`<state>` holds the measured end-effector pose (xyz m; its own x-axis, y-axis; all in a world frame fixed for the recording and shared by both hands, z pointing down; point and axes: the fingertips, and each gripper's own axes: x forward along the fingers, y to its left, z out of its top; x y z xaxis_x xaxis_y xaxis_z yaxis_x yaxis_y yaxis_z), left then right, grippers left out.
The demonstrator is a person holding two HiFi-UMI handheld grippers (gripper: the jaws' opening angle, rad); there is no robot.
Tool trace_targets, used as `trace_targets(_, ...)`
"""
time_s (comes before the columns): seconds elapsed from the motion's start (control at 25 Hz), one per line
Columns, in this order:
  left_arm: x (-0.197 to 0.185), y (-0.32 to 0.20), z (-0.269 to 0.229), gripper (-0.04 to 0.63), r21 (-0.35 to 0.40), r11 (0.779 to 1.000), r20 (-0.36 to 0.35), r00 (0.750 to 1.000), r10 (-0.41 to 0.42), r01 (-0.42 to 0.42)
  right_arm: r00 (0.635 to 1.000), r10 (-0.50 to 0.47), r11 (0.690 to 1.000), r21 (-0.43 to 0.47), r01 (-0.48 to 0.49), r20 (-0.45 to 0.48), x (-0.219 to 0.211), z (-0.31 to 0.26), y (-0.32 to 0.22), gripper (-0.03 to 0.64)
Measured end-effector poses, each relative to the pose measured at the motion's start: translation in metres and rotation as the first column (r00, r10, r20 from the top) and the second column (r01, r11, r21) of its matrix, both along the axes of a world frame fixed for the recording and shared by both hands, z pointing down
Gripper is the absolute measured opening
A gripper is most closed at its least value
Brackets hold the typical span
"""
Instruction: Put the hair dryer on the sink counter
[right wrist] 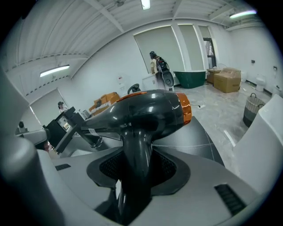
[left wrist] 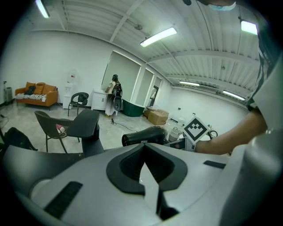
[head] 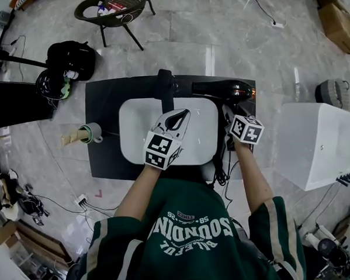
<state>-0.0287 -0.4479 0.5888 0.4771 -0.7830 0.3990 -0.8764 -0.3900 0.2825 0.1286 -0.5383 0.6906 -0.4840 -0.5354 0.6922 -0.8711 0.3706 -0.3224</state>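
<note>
— Dryer?
— Glossy black, orange ring at rear; barrel level, nozzle left, handle down, clamped. Just right of basin, far end.
— Counter?
— Dark, flat, surrounding basin.

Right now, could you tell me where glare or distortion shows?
Head view: sharp, with the sink counter evenly lit. Left gripper view: strong fisheye bending, ceiling lamp blown out. Right gripper view: fisheye too, lamp glints on the hair dryer.

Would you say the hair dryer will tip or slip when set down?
Probably top-heavy: the hair dryer has a bulky barrel over a thin handle and may topple. Its glossy shell looks slippery; the cord may tug.
</note>
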Motion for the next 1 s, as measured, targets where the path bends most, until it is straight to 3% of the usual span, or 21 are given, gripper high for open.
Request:
trace_targets(0.8,-0.005,0.012,0.014,0.011,-0.036,0.999,0.007,1.0,-0.009,0.009,0.997,0.03,0.996,-0.082,-0.035,-0.066,0.005,0.047,-0.004,0.193)
trace_targets(1.0,-0.008,0.014,0.016,0.011,-0.04,0.999,0.007,1.0,-0.015,0.016,0.995,-0.015,0.998,-0.07,0.008,-0.102,0.0,0.05,-0.004,0.193)
